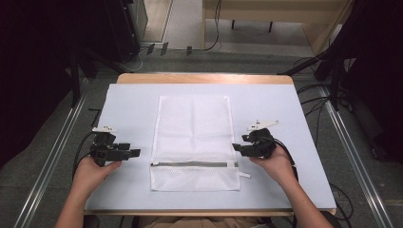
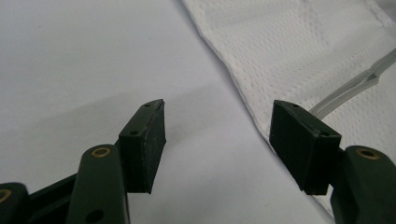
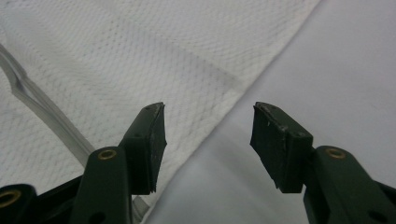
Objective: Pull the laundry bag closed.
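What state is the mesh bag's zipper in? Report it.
Shut, seemingly: the zipper runs as one closed grey line across the mesh bag, which lies flat, no gap visible.

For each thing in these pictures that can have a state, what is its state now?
mesh bag: lying flat on the table, nothing gripping it.
zipper: appears closed.
left gripper: open, empty, beside the bag's left edge.
right gripper: open, empty, at the bag's right edge.
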Tool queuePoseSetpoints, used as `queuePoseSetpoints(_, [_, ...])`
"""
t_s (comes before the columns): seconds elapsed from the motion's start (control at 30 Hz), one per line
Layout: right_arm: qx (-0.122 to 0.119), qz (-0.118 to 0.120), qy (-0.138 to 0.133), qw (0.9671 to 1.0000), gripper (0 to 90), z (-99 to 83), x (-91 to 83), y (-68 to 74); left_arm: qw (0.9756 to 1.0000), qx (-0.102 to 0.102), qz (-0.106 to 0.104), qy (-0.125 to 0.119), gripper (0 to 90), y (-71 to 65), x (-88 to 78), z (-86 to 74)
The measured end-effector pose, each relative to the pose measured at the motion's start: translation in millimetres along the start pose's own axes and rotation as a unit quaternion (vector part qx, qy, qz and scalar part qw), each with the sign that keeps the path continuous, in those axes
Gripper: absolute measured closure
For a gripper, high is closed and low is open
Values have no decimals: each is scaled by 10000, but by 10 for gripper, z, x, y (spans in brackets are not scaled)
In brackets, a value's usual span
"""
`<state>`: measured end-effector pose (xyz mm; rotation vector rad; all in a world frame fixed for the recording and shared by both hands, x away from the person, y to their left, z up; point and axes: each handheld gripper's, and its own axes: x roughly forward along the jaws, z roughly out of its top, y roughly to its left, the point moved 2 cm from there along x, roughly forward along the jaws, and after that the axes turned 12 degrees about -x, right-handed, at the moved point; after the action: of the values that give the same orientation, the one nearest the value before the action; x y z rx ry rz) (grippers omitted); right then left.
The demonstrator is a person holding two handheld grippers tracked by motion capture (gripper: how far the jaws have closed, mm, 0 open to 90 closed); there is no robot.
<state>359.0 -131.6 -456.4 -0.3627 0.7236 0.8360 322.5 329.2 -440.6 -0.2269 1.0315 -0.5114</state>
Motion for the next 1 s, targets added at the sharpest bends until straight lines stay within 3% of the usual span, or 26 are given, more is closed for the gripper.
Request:
queuePoseSetpoints(0.13, [-117, 95, -23, 9999, 473, 47, 33, 69, 10000, -17, -7, 7, 366, 4, -13, -20])
queuePoseSetpoints(0.7, [-165, 342, 41, 9993, 501, 135, 96, 261, 10000, -33, -70, 7, 366, 3, -34, -42])
queuePoseSetpoints(1.0, [-379, 451, 69, 9982, 507, 194, 173, 415, 10000, -1, -66, 67, 365, 0, -18, -47])
